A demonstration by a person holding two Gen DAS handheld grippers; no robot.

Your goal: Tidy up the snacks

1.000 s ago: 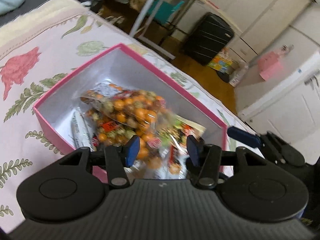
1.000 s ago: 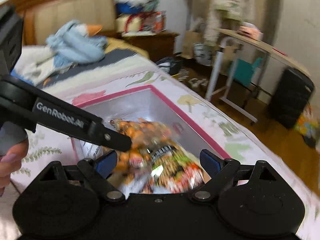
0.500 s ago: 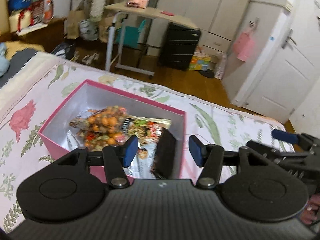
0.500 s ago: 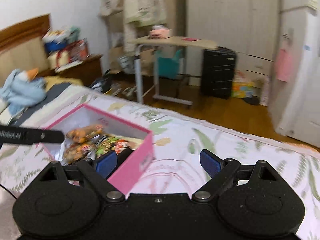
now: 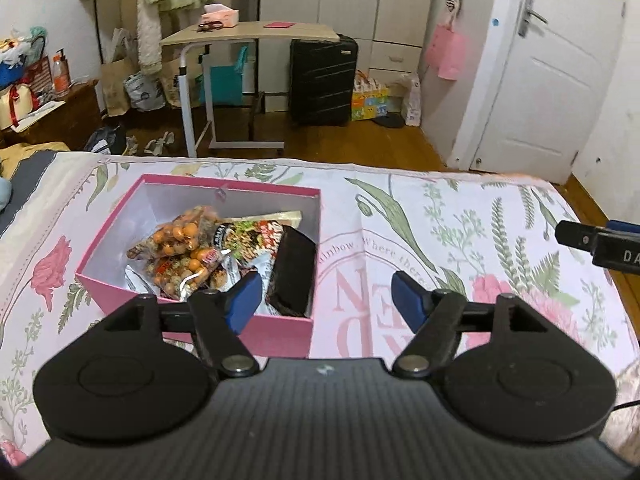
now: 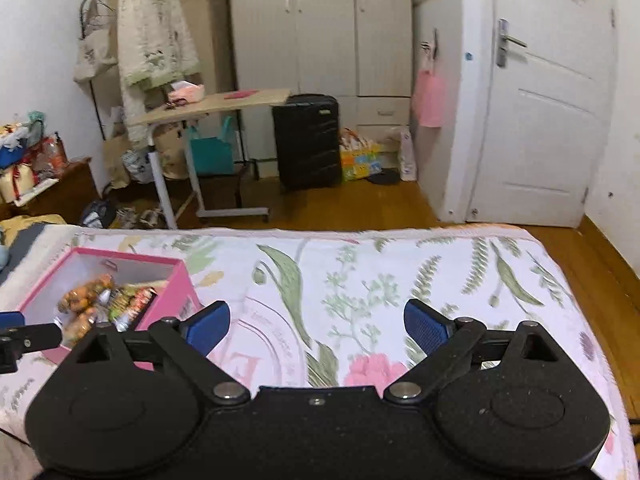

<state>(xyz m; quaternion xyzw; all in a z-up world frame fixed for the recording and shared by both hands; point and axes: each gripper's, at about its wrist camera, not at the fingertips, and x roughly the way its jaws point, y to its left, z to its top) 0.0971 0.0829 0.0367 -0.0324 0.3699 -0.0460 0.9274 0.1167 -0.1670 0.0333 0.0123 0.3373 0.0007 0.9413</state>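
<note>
A pink box (image 5: 280,332) stands open on the floral bedspread (image 5: 440,240). It holds bags of orange snack balls (image 5: 180,236), a colourful snack bag (image 5: 256,236) and a black packet (image 5: 292,276) leaning on its right wall. My left gripper (image 5: 326,304) is open and empty, above the box's near right corner. My right gripper (image 6: 316,326) is open and empty over the bedspread, right of the box (image 6: 168,300). Its tip shows at the right edge of the left wrist view (image 5: 592,240).
The bed's far edge (image 6: 320,232) drops to a wooden floor. Beyond stand a rolling side table (image 5: 244,36), a black suitcase (image 5: 322,80), a wardrobe and a white door (image 5: 548,80). A cluttered nightstand (image 5: 36,92) is at far left.
Both grippers have pulled up and back from inside the box and swung right. The snacks stay in the box. The right gripper now faces the open bedspread.
</note>
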